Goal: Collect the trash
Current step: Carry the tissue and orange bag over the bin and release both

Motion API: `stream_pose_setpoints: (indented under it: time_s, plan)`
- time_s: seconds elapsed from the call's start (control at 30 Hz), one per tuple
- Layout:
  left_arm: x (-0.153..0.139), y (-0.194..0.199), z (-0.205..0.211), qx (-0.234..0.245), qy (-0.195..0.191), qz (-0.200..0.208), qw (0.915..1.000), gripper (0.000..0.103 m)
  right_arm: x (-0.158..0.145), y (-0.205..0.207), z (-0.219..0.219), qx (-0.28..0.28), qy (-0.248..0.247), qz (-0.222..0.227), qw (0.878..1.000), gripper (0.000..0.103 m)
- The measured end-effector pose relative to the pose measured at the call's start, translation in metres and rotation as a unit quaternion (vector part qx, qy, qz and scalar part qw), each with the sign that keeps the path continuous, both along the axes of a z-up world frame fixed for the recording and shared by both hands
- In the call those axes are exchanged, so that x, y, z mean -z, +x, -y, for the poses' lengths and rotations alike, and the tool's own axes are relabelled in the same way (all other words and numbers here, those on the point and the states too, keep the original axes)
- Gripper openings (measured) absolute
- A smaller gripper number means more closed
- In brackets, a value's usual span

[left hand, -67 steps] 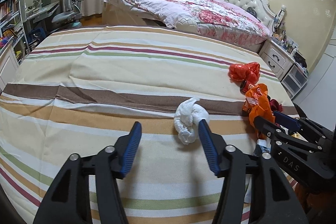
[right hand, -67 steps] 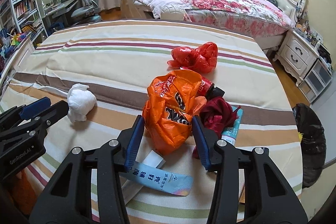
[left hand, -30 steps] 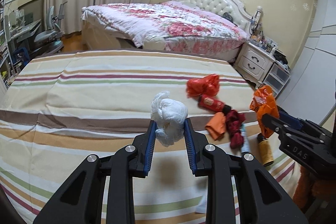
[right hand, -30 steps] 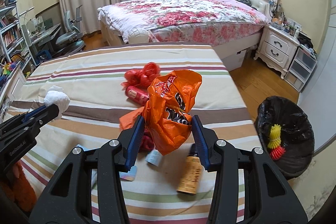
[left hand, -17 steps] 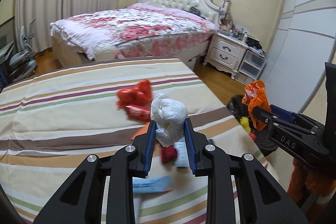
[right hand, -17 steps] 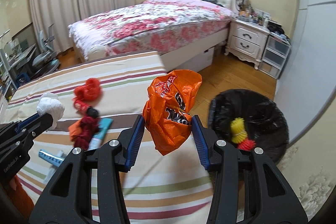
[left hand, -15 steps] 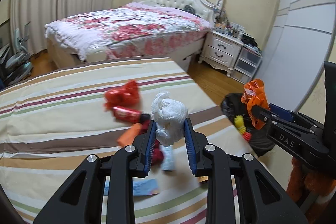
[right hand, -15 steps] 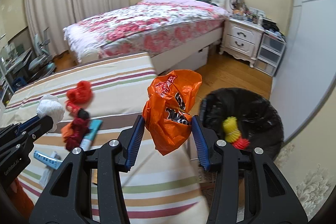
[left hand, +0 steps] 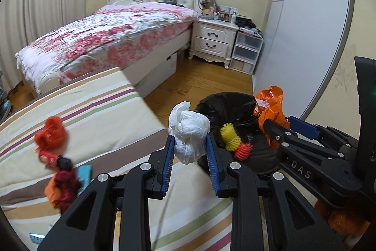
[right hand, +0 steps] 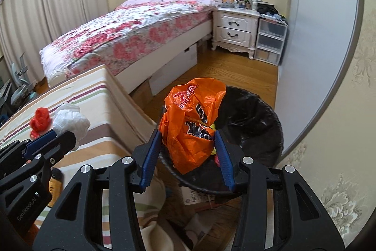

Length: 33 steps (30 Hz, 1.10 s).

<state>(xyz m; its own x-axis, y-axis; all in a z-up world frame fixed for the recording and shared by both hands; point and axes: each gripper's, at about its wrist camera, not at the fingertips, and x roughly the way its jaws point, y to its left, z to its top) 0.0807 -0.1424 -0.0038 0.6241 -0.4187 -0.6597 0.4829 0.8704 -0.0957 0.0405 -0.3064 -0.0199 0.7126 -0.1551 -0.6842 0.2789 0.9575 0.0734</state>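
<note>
- The right claw [right hand: 188,149] grips a crumpled orange plastic bag [right hand: 190,124] between its blue pads, above the near rim of a black-lined trash bin [right hand: 256,124].
- At the left, the left claw [right hand: 56,135] pinches a white wad of tissue [right hand: 70,120].
- Behind the wad, a red bag [right hand: 40,121] lies on the striped bed [right hand: 94,91].
- Farther off stand a floral bed [right hand: 141,32] and a white nightstand [right hand: 235,29].
</note>
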Motion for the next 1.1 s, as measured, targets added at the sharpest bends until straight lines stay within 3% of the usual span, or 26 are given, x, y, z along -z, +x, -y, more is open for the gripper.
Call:
stream_pose_setpoints:
  time_s: [0.43,0.53,0.63,0.87,1.1]
  plan:
    - [0.022,0.039,0.071,0.026,0.027,-0.002,0.9993,0.029,0.025,0.017,0.055,0.046,0.022,-0.015,0.999,0.047]
    - [0.024,0.04,0.079,0.019,0.041,0.002,0.999,0.046,0.028,0.021,0.062,0.055,0.016,-0.017,0.998,0.059]
    - [0.025,0.042,0.077,0.01,0.037,0.003,0.9993,0.059,0.03,0.02,0.067,0.068,0.01,-0.019,0.997,0.06]
    - [0.021,0.045,0.062,-0.016,0.031,-0.002,0.9994,0.072,0.032,0.018,0.07,0.08,0.009,-0.024,0.996,0.06]
    - [0.011,0.033,0.036,-0.039,0.038,0.01,0.9984,0.074,0.025,0.015,0.055,0.07,0.009,-0.018,0.997,0.06]
